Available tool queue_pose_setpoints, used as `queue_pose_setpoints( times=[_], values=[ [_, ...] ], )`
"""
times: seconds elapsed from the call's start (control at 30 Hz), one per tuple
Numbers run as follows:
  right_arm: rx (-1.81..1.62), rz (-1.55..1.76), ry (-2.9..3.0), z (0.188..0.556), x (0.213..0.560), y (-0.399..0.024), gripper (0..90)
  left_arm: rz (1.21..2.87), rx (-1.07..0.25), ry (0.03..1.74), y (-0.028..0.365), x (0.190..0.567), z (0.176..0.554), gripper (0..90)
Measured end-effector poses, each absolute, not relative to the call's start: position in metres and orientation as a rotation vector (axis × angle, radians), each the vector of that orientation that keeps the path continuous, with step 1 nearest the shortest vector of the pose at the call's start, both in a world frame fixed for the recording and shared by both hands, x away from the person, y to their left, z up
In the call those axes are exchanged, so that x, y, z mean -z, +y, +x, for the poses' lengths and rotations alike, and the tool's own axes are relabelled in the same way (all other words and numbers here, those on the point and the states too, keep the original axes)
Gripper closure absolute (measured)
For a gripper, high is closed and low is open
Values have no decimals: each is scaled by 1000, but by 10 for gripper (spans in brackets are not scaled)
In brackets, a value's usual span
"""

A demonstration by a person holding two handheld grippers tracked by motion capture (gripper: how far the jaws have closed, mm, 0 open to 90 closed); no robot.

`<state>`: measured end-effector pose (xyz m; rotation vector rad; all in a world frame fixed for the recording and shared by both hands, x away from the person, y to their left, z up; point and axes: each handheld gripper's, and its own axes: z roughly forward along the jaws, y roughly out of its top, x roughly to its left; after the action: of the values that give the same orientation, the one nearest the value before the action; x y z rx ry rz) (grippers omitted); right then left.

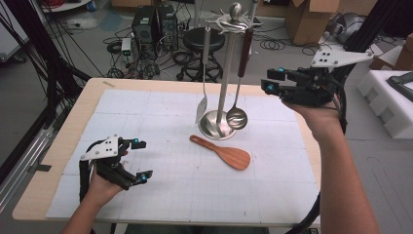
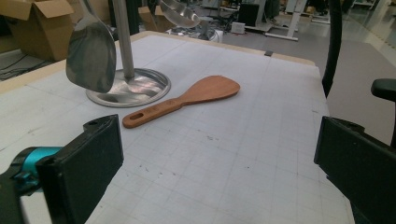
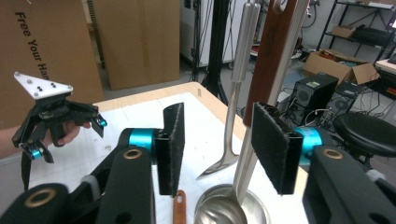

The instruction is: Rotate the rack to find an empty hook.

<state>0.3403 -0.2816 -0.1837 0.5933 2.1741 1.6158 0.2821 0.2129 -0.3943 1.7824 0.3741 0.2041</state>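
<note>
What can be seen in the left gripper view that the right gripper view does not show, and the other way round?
Left gripper view: the whole wooden spatula lying flat beside the stand's base.
Right gripper view: the left claw farther off, open and empty; a dark wooden handle hanging just behind the right claw, which is open.
Both: the white gridded mat and the hanging steel turner.

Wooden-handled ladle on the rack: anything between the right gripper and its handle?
Nothing visible. The right gripper is open and faces the ladle directly; its wooden handle hangs just beyond the pads. The steel turner hangs behind, out of the way.
</note>
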Motion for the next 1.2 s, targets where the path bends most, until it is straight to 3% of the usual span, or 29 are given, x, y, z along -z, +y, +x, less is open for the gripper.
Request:
queue_pose_setpoints(
  times=[0.73,1.2],
  values=[
    [-1662,689,2093,288,277,-308,384,1769,-180,387,211,398,289,17],
    [-1625,774,2145,291,309,-312,288,1766,-194,388,214,396,285,17]
  ],
)
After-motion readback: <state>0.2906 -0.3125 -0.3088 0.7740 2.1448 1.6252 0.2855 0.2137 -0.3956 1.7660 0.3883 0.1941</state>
